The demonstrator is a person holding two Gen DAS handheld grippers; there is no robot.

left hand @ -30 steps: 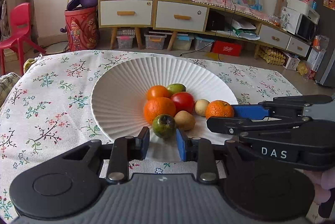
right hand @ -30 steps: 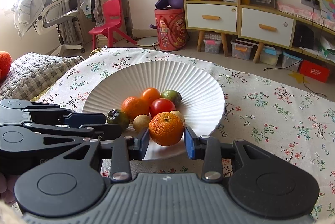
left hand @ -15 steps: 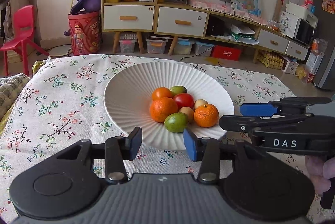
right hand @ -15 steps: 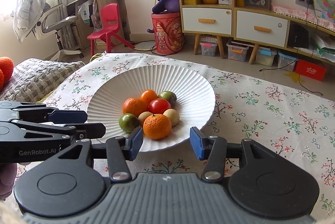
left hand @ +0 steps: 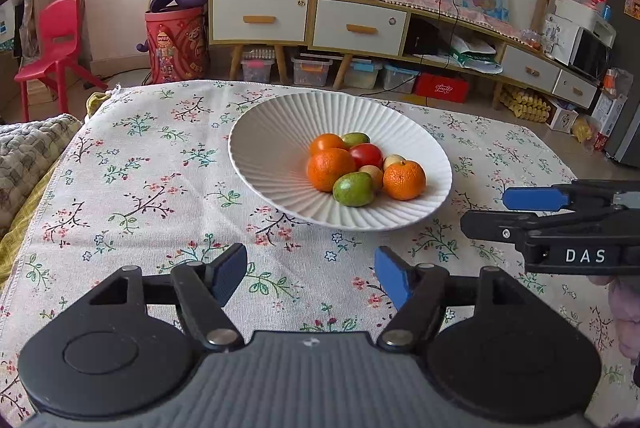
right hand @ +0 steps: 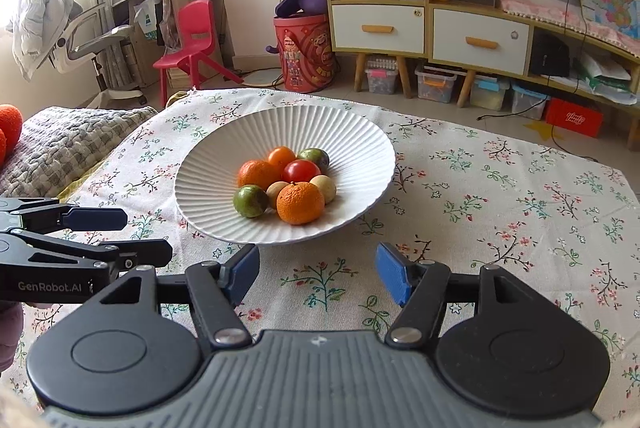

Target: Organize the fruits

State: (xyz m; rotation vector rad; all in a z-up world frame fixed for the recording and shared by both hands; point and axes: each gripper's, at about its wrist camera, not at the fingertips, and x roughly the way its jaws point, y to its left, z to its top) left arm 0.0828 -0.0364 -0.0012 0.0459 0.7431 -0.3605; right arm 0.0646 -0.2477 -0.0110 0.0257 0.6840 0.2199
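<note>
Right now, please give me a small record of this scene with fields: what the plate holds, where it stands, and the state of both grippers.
container: white ribbed ceramic plate
surface: floral-printed tablecloth
fruit in plate: two large orange mandarins, one smaller orange fruit, red tomato, two green round fruits, two small beige fruits
fruit outside plate: none visible on the cloth
left gripper: open, empty, above the cloth, short of the plate
right gripper: open, empty, above the cloth, short of the plate

Ribbed matt white plate (left hand: 272,152); woven floral tablecloth (left hand: 152,184) (cloth, slightly rough).
</note>
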